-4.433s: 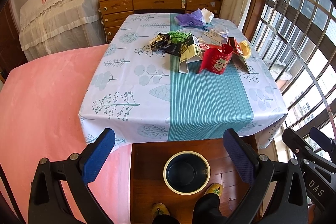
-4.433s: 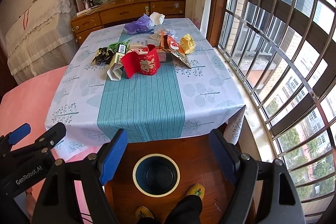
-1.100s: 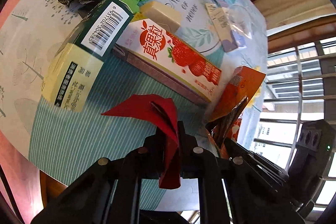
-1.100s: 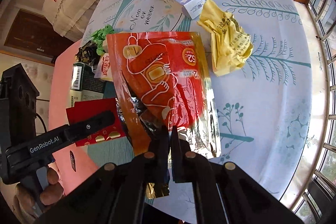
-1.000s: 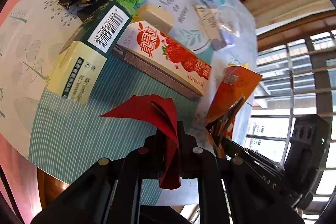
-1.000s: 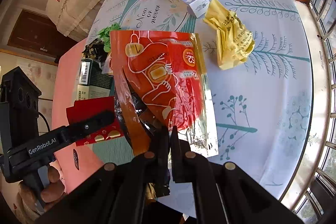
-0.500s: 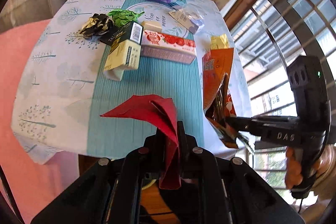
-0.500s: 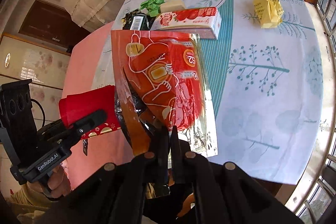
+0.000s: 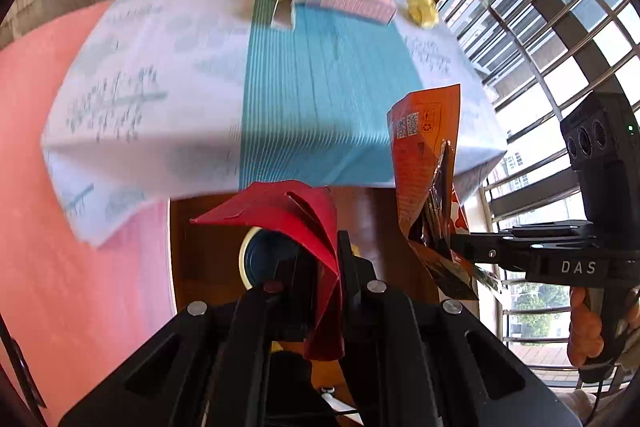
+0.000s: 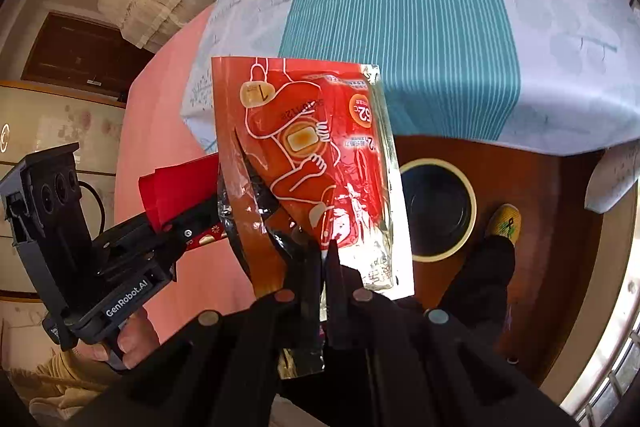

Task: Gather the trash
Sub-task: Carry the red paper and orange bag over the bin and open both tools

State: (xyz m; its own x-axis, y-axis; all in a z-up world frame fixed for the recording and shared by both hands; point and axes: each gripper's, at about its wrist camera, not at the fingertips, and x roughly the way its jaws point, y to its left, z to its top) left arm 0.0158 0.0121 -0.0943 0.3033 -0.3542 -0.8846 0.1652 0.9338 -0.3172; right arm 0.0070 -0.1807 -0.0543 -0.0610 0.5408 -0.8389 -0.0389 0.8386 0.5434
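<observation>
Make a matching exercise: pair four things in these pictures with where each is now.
Things:
1. red paper
2. orange foil pouch
3. bin
4. yellow crumpled paper

Places:
A. on the floor by the table
B. in the right hand-held gripper
C. on the tablecloth
D. in the left hand-held gripper

Pairs: 1-D, 2-B, 3-A, 4-C

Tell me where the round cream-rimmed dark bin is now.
The round cream-rimmed dark bin sits on the wooden floor just below the table's near edge, beside a yellow slipper, partly behind the right gripper's orange foil pouch.
</observation>
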